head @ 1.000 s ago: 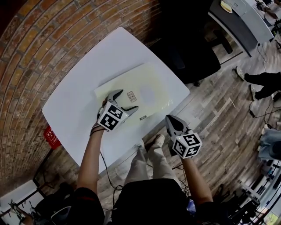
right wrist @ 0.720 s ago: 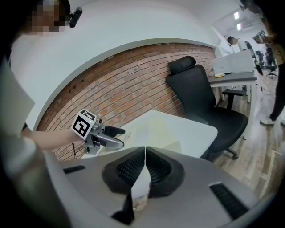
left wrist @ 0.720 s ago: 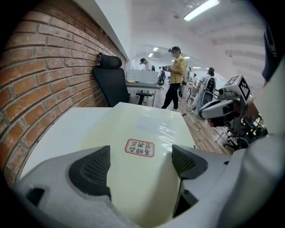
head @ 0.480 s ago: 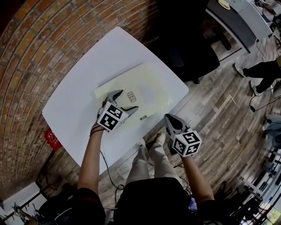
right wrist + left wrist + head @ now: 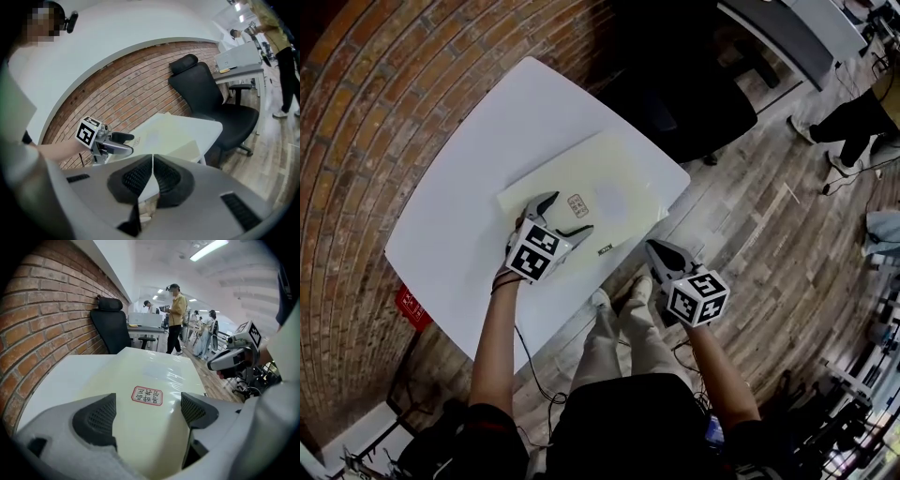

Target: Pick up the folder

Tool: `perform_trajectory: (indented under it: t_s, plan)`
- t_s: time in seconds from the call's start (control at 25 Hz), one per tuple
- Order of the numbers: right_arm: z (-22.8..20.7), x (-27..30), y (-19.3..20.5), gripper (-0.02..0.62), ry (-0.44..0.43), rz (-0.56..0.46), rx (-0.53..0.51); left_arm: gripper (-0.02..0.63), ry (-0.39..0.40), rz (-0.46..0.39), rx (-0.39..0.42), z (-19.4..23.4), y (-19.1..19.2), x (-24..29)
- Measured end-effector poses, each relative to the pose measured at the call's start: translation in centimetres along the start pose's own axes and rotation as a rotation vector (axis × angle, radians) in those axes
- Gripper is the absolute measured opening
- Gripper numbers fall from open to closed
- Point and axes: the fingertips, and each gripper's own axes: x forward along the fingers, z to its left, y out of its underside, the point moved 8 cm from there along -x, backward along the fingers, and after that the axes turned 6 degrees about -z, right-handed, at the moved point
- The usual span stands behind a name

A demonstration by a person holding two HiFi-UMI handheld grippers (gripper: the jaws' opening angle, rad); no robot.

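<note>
A pale yellow folder [image 5: 591,192] with a small red-bordered label [image 5: 146,395] lies flat on the white table [image 5: 459,187], one corner jutting past the near edge. My left gripper [image 5: 560,215] hovers over the folder's near part, jaws open, the label seen between them in the left gripper view [image 5: 147,416]. My right gripper [image 5: 657,253] hangs off the table beside the near edge, over the wooden floor, jaws shut with nothing between them. The right gripper view [image 5: 152,176] shows the folder [image 5: 161,131] ahead and the left gripper [image 5: 123,140] at the left.
A brick wall [image 5: 366,84] runs along the table's far left side. A black office chair [image 5: 703,103] stands beyond the table's far corner. The person's legs and shoes [image 5: 619,309] are at the near edge. People stand farther off in the room [image 5: 177,317].
Neither gripper has visibly moved relative to the folder; the head camera has drifted slightly, so the whole scene sits a little to the left.
</note>
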Motion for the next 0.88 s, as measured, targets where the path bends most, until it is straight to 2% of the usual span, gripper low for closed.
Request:
perform_trajectory:
  t_s: [0.24,0.48,0.6,0.88]
  plan:
    - [-1.4,-0.8,1.3,0.031,-0.016,-0.009,0.118,0.411,-0.011,0.005,0.004,-0.3,-0.1,0.4]
    - [-3.1,-0.8,2.0,0.039,-0.098,-0.075,0.384,0.411,-0.016,-0.006,0.011,-0.8,-0.6,0.7]
    - [-4.0,-0.7,2.6,0.122,-0.122,-0.084,0.471,0.411,-0.015,-0.005,0.012,-1.2,-0.6,0.8]
    - [-4.8,-0.5,4.4,0.167,-0.153,-0.098,0.62,0.411,-0.01,-0.014,0.018,-1.9,-0.9,1.3]
